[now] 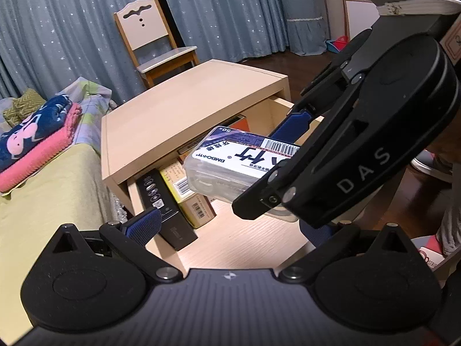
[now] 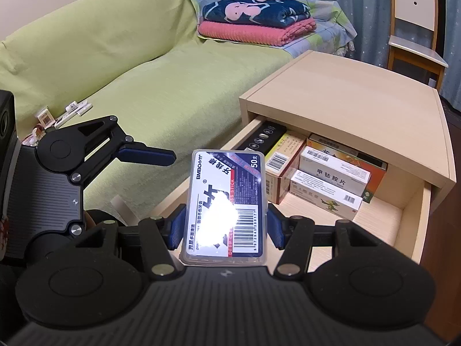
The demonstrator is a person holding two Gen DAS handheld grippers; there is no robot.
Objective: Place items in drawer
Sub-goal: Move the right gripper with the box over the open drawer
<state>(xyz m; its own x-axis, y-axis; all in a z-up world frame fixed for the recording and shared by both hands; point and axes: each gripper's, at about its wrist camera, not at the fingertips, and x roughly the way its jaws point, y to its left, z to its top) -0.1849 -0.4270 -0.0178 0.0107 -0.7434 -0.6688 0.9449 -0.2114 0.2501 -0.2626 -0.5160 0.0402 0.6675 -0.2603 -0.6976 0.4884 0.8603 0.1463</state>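
Note:
A clear plastic box of floss sticks [image 2: 224,201] with a blue and white label sits between the blue pads of my right gripper [image 2: 226,219], which is shut on it. The box [image 1: 230,158] hangs above the open drawer [image 1: 245,245] of a light wood bedside table [image 1: 187,101]. In the drawer [image 2: 415,230] lie a long black box [image 2: 262,138], a yellow box [image 2: 283,155], two white medicine boxes [image 2: 334,173] and an orange box [image 2: 371,170]. My left gripper [image 1: 233,225] is open and empty at the drawer's near edge; the right gripper [image 1: 273,164] hides its right finger.
A sofa with a green cover [image 2: 144,86] stands left of the table, with folded blankets [image 2: 256,20] and small packets [image 2: 72,109] on it. A wooden chair [image 1: 152,34] stands before starred curtains. A person's shoe [image 1: 432,164] is on the dark floor at the right.

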